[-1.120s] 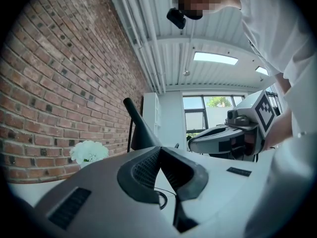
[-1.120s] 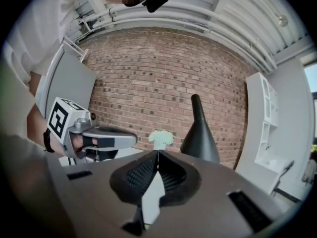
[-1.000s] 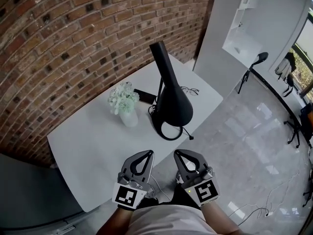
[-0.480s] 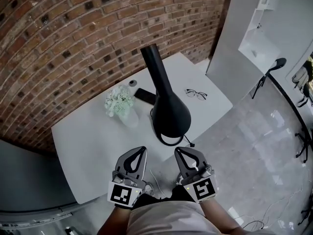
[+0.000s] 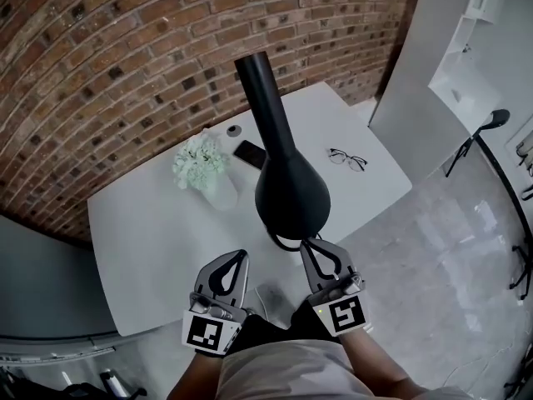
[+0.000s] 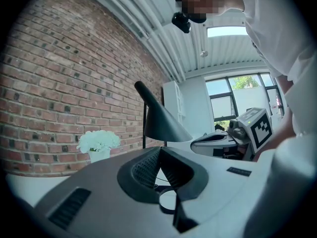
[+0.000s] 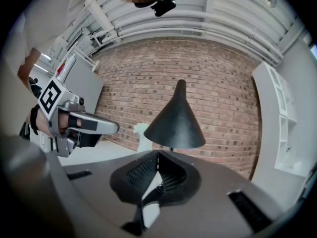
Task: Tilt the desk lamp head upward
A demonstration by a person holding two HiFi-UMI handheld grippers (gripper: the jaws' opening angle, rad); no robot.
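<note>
A black desk lamp with a long cone head (image 5: 283,182) stands on the white table (image 5: 150,240), its wide mouth facing down toward the near edge. In the left gripper view the lamp head (image 6: 161,123) sits ahead and above the jaws; in the right gripper view the lamp head (image 7: 176,120) hangs just beyond them. My left gripper (image 5: 241,257) is shut and holds nothing, at the table's near edge left of the lamp. My right gripper (image 5: 308,244) is also shut on nothing, its tip right below the shade's rim in the head view. The lamp base is mostly hidden by the shade.
A white vase of pale flowers (image 5: 204,169) stands left of the lamp. Behind the lamp lie a dark phone (image 5: 250,152) and a small round object (image 5: 234,130); glasses (image 5: 348,158) lie to the right. A brick wall (image 5: 125,57) backs the table.
The view has closed in on the table. Both grippers have come forward toward the lamp, the right one reaching the shade's rim. Both stayed shut.
</note>
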